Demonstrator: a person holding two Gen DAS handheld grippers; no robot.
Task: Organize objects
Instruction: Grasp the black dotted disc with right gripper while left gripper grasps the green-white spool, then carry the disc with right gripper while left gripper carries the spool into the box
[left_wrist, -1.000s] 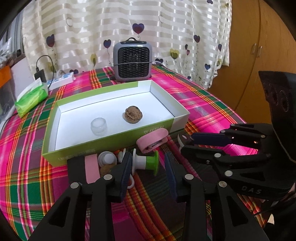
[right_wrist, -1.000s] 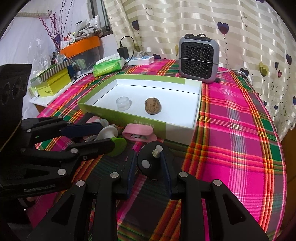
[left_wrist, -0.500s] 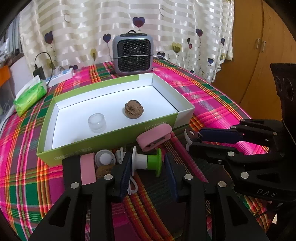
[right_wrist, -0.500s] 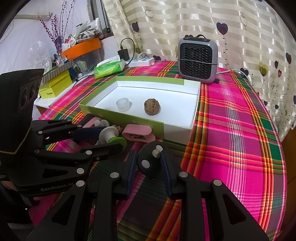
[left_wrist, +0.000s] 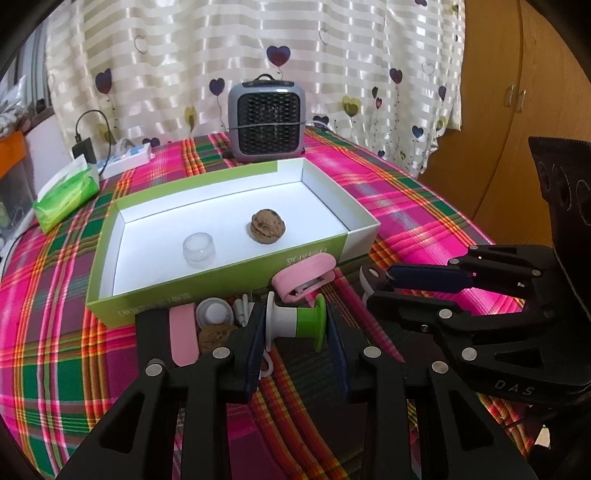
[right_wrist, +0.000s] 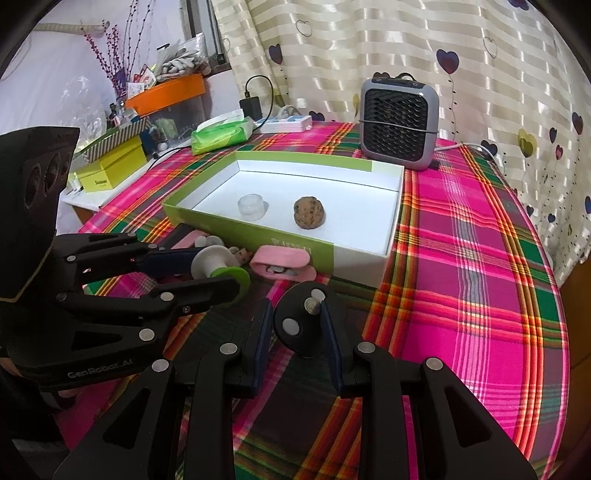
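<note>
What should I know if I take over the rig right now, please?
Left gripper: jaws have just been closing; the pads now press the ends of the green-and-white spool.
Right gripper: shut on a black disc.
Done: walnut and clear jar lie in the green box.
Left: spool, disc, pink clip, second walnut, white cap and pink strip, all outside the box, in front of it.
</note>
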